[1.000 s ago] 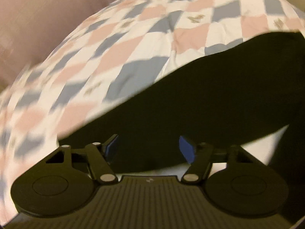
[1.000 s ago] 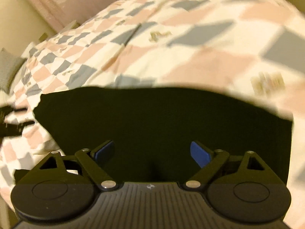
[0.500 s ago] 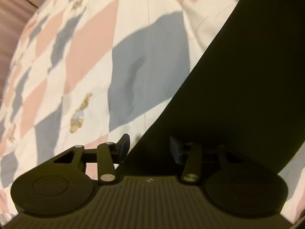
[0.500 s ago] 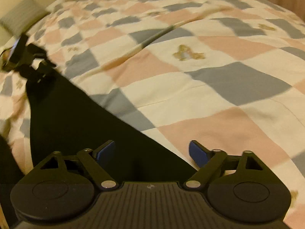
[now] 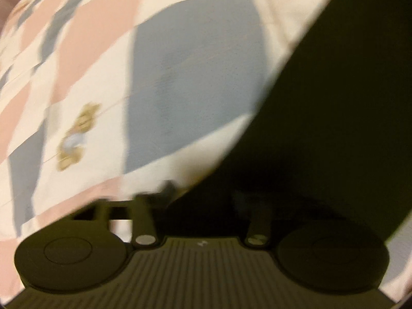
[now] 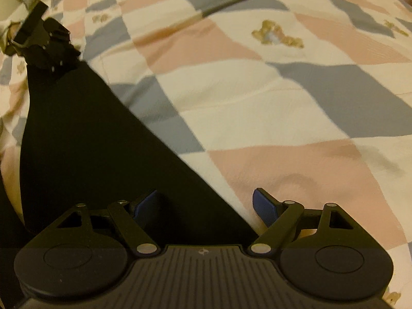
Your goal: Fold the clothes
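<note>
Black garment spread flat on the bed, long axis from right tongs to left tongs. Right tongs open astride the near corner. Left tongs at the far corner, grip blurred, impossible to tell.

No readable text, labels or numbers anywhere
</note>
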The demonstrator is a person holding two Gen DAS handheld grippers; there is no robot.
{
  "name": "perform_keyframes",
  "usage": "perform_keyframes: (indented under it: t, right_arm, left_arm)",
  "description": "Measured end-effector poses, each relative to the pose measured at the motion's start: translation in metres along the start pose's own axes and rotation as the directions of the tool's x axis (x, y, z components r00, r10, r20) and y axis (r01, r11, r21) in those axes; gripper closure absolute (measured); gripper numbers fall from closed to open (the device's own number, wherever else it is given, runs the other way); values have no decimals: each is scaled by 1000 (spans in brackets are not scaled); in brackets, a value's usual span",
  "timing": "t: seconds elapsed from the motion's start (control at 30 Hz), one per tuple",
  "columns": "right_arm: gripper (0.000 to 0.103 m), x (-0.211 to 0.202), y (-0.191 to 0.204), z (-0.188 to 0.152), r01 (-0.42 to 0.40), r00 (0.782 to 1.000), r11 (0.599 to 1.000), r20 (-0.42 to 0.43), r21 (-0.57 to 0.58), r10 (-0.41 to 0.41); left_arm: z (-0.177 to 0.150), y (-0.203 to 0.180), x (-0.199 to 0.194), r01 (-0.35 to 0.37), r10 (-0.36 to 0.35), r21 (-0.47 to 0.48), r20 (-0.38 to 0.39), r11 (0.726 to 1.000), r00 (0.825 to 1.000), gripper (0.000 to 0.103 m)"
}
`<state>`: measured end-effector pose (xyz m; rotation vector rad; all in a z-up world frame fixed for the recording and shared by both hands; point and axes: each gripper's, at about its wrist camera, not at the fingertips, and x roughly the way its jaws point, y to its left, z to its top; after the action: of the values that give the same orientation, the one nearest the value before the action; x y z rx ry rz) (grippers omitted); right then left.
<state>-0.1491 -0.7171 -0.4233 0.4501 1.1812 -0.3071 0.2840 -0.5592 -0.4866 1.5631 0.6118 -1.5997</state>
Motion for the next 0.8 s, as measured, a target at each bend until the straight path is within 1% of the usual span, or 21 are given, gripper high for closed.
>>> perform_keyframes:
  t: [0.03,0.07,0.1,0.13,0.2,0.27,0.33,0.37,0.43,0.5,0.57,0.6,0.63,0.67,0.7,0.73,0.77,0.8]
  right_arm:
    - [73,3,1,-1,4,1000,1000,-18,-8,-4]
    - [87,4,4,-1,26,999,999,-35,-21,-27]
    - [99,1,9,-3,46,998,998,-32,-37,-48]
    - [99,-3,15,-4,70,997,996,-25,-55,-71]
    - [99,-20,35,-12,152,988,984,29,-92,-150]
    - [99,-42,59,-23,240,969,963,96,-119,-230]
    - [101,-69,96,-44,340,933,930,174,-139,-315]
    - [101,-82,116,-56,389,911,909,211,-148,-355]
    - [101,-109,156,-80,482,859,861,282,-160,-428]
    - [102,-127,200,-110,544,819,823,318,-165,-477]
    - [102,-140,243,-145,577,795,804,324,-144,-513]
    - [102,-145,264,-162,590,785,797,323,-129,-529]
    - [102,-146,281,-179,586,787,805,306,-97,-536]
    - [102,-146,298,-196,579,792,813,284,-67,-540]
    - [102,-140,311,-213,561,809,827,242,-44,-536]
    - [102,-133,324,-231,543,825,840,200,-19,-529]
    - [101,-125,337,-248,525,841,851,154,2,-518]
    - [97,-110,346,-266,504,860,864,89,5,-503]
  left_arm:
    - [-1,-7,-1,-23,23,34,2,999,1000,95]
    - [-3,-13,-2,-48,48,62,6,997,999,99]
    - [-5,-18,-5,-74,73,78,12,994,997,100]
    - [-7,-22,-9,-97,96,84,22,992,995,101]
    - [-16,-28,-24,-148,145,59,54,987,988,101]
    - [-30,-35,-49,-209,208,6,100,978,973,101]
    - [-52,-47,-85,-254,266,-98,147,962,953,101]
    - [-64,-53,-103,-272,296,-152,168,950,940,101]
    - [-89,-75,-142,-288,339,-246,197,925,920,100]
    - [-118,-116,-182,-319,389,-312,195,895,900,99]
    - [-142,-162,-210,-323,409,-384,167,865,897,99]
    - [-155,-189,-220,-316,408,-418,150,852,901,99]
    - [-169,-216,-228,-308,404,-452,132,837,905,99]
    - [-174,-243,-237,-294,390,-483,109,824,914,99]
    - [-185,-263,-241,-273,363,-513,82,814,928,99]
    - [-198,-284,-236,-249,325,-546,45,800,945,99]
    - [-210,-304,-231,-233,291,-572,11,786,957,99]
    - [-221,-325,-227,-219,257,-597,-22,772,966,99]
